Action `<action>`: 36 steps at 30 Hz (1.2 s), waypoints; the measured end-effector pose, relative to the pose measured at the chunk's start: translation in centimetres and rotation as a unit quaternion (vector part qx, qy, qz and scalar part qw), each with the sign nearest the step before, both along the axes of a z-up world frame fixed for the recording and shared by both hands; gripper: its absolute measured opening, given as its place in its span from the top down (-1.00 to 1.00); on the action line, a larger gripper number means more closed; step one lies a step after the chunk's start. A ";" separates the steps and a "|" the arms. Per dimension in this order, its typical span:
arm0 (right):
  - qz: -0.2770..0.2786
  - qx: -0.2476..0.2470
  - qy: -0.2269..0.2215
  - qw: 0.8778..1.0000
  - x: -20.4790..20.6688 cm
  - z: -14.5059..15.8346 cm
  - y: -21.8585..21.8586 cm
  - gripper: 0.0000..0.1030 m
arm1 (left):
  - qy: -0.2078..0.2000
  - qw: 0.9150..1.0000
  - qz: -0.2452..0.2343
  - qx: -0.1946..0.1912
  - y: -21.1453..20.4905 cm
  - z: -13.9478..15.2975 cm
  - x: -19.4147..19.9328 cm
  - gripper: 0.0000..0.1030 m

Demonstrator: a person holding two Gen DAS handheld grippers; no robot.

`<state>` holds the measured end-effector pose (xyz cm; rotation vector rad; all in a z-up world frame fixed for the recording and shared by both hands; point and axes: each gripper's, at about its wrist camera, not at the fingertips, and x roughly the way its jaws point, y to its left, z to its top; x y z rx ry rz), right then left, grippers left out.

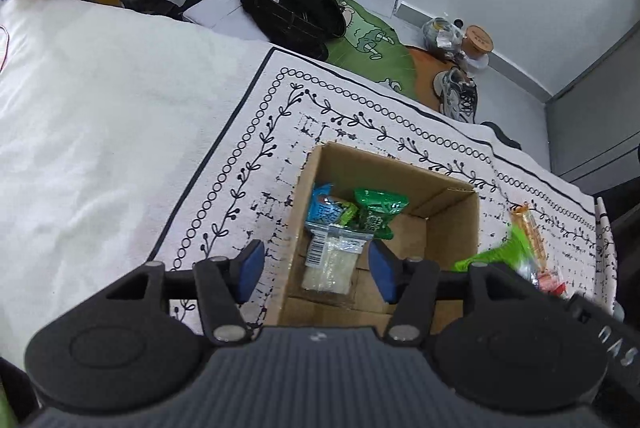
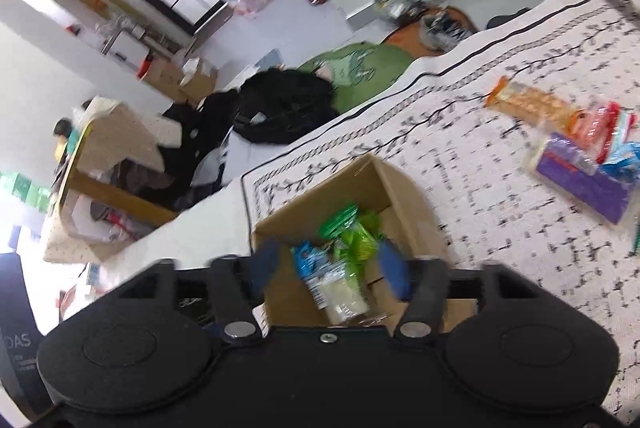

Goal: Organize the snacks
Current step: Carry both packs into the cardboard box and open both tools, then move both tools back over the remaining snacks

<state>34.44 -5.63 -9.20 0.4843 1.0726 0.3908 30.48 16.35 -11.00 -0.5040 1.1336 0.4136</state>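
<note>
Snacks lie in the box below both grippers' spread, empty fingers.

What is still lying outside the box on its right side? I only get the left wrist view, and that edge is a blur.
Observer: A purple packet lies on the patterned cloth, apart from the cardboard box.
Operator: Anything next to it?
Observer: A blue packet lies against its far edge.
Operator: Is the right gripper carrying something?
Observer: No. The right gripper is open above the box, and its pads press on nothing.
</note>
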 end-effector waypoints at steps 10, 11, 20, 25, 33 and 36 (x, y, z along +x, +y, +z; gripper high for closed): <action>-0.007 -0.025 -0.011 1.000 -1.1 0.0 -3.4 -0.76 | 0.010 1.000 -0.012 -0.005 -1.7 0.0 -0.2 -0.46; -0.009 -0.027 -0.010 1.000 -1.2 0.0 -3.8 -0.76 | 0.012 1.000 -0.014 -0.004 -2.0 0.0 -0.2 -0.48; -0.039 -0.039 -0.010 0.998 -2.4 -0.4 -8.1 -0.95 | 0.005 0.999 -0.044 0.004 -5.3 0.1 -0.5 -0.82; -0.066 -0.043 -0.008 0.997 -3.1 -0.6 -10.8 -0.97 | -0.007 0.998 -0.064 0.011 -7.6 0.6 -0.6 -0.99; -0.091 -0.049 -0.014 0.994 -4.5 -0.9 -15.4 -0.98 | -0.020 0.994 -0.102 0.017 -11.5 0.7 -1.0 -1.00; -0.096 -0.052 -0.014 0.994 -4.9 -1.0 -17.0 -0.98 | -0.023 0.994 -0.107 0.014 -12.8 0.5 -1.1 -1.00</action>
